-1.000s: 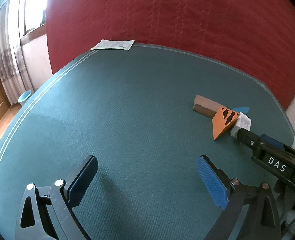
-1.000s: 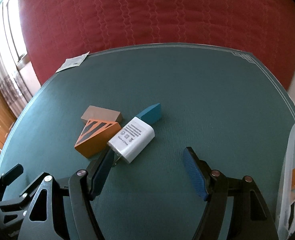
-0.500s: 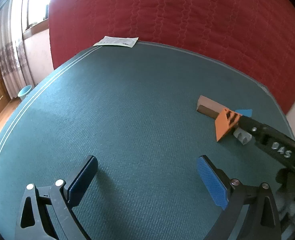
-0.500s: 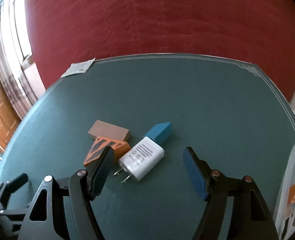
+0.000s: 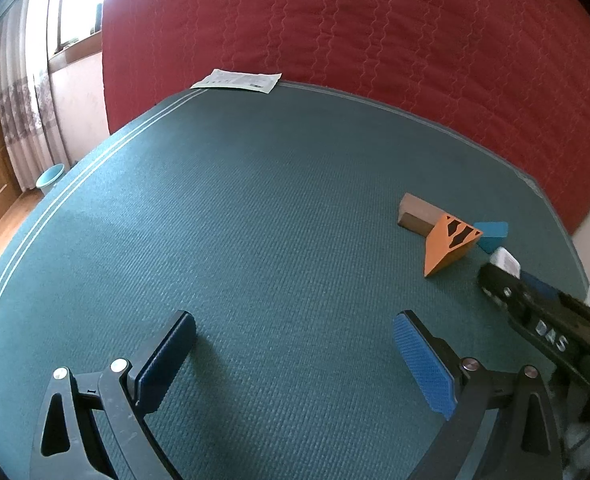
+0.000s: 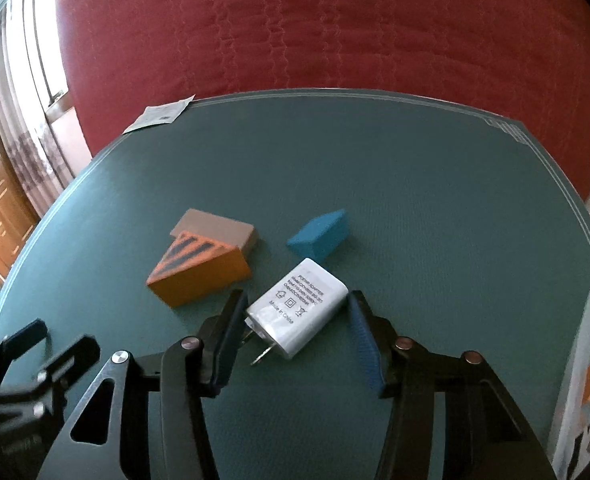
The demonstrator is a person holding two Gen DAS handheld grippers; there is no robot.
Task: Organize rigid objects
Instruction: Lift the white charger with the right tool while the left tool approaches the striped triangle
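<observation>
A white power adapter (image 6: 299, 312) lies on the green table mat (image 6: 415, 200), its prongs toward me. My right gripper (image 6: 295, 300) straddles it, jaws closing, with both pads touching its opposite corners. Just beyond lie an orange striped wedge (image 6: 203, 276), a brown block (image 6: 219, 230) and a blue wedge (image 6: 321, 232). In the left wrist view the same group sits at the far right: orange wedge (image 5: 449, 244), brown block (image 5: 419, 216), blue wedge (image 5: 493, 232), adapter (image 5: 505, 260). My left gripper (image 5: 293, 320) hovers open over bare mat, nothing between its fingers.
A clear plastic container (image 6: 587, 360) stands at the right edge with an orange striped piece inside. A paper slip (image 5: 239, 80) lies on the mat's far edge. A red quilted cover (image 5: 375, 40) rises behind the table. At the left are curtains and a wooden door.
My right gripper has slid forward around the adapter and its jaws have narrowed onto it. The left gripper has stayed in place, still open.
</observation>
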